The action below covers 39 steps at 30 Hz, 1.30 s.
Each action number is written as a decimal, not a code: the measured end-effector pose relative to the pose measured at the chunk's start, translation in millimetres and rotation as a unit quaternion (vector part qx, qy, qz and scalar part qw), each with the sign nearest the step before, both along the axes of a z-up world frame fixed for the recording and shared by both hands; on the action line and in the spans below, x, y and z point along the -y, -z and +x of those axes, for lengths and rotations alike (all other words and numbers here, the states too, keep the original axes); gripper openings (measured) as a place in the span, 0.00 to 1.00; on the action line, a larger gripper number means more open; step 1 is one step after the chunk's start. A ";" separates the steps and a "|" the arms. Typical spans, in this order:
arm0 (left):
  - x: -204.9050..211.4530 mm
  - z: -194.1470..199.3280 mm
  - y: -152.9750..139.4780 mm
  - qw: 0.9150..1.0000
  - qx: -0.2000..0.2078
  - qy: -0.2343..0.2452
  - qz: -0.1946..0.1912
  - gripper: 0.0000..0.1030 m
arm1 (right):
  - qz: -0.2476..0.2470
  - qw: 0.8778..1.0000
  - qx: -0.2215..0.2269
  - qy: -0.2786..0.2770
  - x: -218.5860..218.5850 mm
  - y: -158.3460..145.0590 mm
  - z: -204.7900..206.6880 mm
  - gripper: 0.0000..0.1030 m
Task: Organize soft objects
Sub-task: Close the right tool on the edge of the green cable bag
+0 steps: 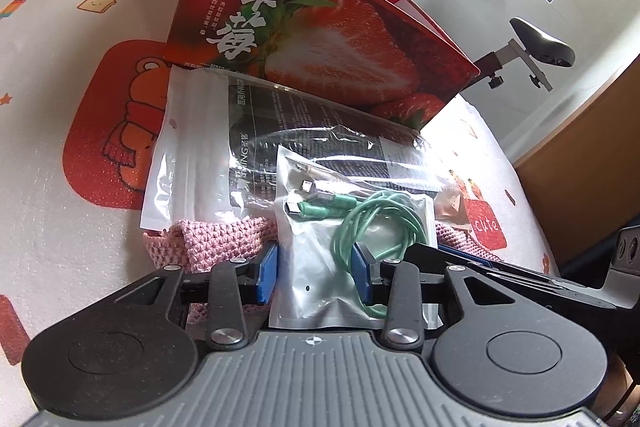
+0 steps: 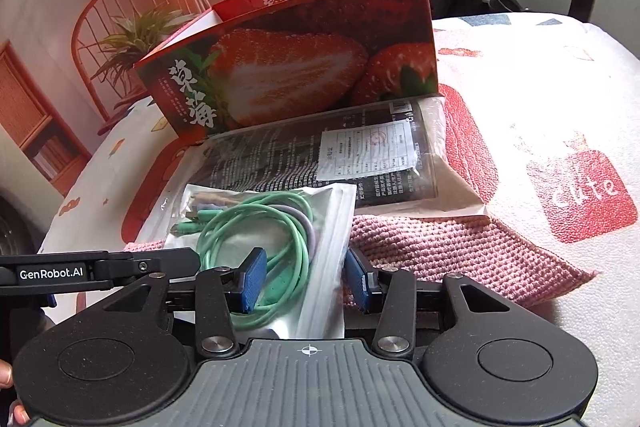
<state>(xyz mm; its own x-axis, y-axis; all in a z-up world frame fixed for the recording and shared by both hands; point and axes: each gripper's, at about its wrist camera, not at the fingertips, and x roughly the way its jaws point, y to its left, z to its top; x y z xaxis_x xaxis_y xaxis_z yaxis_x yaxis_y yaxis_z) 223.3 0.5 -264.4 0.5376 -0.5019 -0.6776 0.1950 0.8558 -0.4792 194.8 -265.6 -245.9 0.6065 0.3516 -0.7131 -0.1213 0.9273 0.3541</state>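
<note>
A small clear bag with a coiled green cable [image 1: 316, 239] [image 2: 280, 223] lies on a pink knitted cloth [image 1: 216, 239] [image 2: 440, 247]. My left gripper [image 1: 314, 273] hangs over the bag's left part, its blue pads apart, the right pad in front of the bag. My right gripper [image 2: 306, 281] hangs over the bag's right part, also with a gap between its pads. The bag looks flat and uncrumpled, with no pad visibly pressing on it. Behind it lies a larger clear bag holding a black printed packet [image 1: 304, 131] [image 2: 320, 155].
A red strawberry-printed cardboard box [image 1: 320, 39] [image 2: 300, 75] stands open-topped behind the bags. Everything rests on a white cartoon-print cover [image 1: 60, 107] [image 2: 540, 87]. An exercise bike seat [image 1: 544, 45] and wooden furniture [image 1: 592, 147] lie beyond the right edge.
</note>
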 end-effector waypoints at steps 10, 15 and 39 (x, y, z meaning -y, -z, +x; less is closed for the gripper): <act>-0.7 2.8 4.6 1.000 0.000 0.002 -0.004 0.40 | 0.020 1.000 -0.003 -0.001 1.6 5.8 0.7 0.42; 2.3 2.4 3.1 1.000 0.002 0.006 0.002 0.38 | 0.009 1.000 0.005 -0.011 -3.0 3.7 0.6 0.38; -1.5 -18.5 -27.0 0.998 0.057 0.014 0.011 0.10 | 0.006 0.999 0.054 -0.006 -1.8 -26.5 -8.7 0.04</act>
<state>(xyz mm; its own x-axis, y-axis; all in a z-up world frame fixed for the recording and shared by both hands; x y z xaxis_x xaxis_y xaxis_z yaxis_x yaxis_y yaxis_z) 204.8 2.0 -237.4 0.5973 -0.5033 -0.6244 0.2709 0.8594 -0.4336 186.2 -263.9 -219.4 0.6750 0.3673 -0.6398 -0.1695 0.9213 0.3500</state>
